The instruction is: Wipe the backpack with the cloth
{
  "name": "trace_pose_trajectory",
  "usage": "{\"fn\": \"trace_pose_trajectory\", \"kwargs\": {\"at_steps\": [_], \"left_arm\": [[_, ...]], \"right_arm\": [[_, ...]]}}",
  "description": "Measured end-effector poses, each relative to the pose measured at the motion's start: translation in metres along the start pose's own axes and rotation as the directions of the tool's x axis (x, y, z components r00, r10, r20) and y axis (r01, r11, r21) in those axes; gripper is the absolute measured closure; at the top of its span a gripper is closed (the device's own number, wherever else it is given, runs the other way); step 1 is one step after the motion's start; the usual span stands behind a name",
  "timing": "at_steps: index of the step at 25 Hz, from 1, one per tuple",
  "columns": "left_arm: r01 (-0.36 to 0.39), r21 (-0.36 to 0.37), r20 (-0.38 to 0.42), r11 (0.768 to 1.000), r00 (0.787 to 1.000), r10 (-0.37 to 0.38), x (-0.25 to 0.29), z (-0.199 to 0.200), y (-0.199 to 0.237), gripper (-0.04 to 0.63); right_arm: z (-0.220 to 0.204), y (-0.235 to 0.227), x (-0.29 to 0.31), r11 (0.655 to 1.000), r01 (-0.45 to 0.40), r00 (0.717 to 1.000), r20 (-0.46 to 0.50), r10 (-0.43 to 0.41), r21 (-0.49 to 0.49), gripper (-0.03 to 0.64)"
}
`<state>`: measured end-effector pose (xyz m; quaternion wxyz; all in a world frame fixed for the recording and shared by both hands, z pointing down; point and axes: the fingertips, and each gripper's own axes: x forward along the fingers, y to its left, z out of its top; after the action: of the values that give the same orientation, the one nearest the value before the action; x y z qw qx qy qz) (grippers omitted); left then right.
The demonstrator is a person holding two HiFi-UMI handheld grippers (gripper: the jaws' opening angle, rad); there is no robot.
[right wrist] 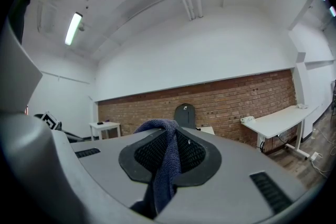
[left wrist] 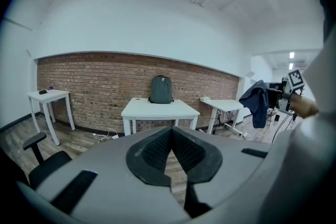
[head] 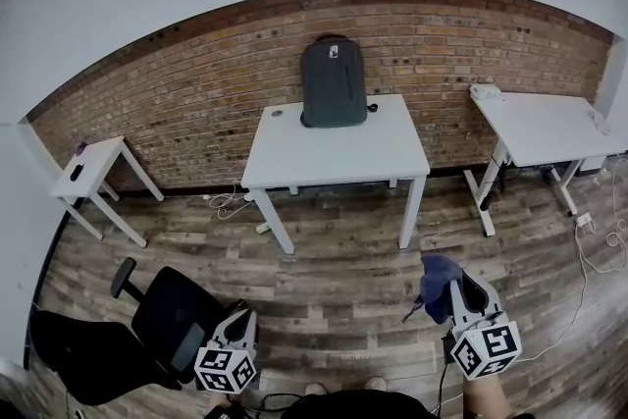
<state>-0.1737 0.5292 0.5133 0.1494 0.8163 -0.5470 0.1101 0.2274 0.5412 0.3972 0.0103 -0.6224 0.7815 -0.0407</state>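
Note:
A dark grey backpack point(head: 333, 81) stands upright on the middle white table point(head: 334, 157), leaning on the brick wall; it also shows far off in the left gripper view point(left wrist: 161, 89) and the right gripper view point(right wrist: 185, 114). My right gripper point(head: 459, 288) hangs over the wooden floor, well short of the table, shut on a dark blue cloth point(head: 439, 278) that drapes down between its pads point(right wrist: 168, 160). That cloth shows at the right of the left gripper view too point(left wrist: 257, 102). My left gripper point(head: 241, 317) is low at the left, shut and empty point(left wrist: 171, 132).
A black office chair point(head: 162, 319) stands just left of my left gripper. A small white side table point(head: 93, 170) is at the far left and a second white desk point(head: 545, 125) at the right. Cables lie on the floor under the tables point(head: 228, 203) and at the right point(head: 606, 245).

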Motion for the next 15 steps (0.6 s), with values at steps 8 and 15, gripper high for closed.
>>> {"fn": "trace_pose_trajectory", "kwargs": {"at_steps": [8,15], "left_arm": [[0.014,0.009,-0.01,1.0,1.0,-0.014,-0.002,-0.003,0.029,0.598],[0.026,0.004,0.003,1.0,1.0,-0.026,-0.001,0.0,0.046,0.598]], "right_arm": [[-0.002,0.027,0.001,0.999,0.022,1.0,-0.005,-0.022,-0.04,0.581],[0.005,0.033,0.002,0.997,0.06,0.998,0.005,-0.06,-0.046,0.582]]}}
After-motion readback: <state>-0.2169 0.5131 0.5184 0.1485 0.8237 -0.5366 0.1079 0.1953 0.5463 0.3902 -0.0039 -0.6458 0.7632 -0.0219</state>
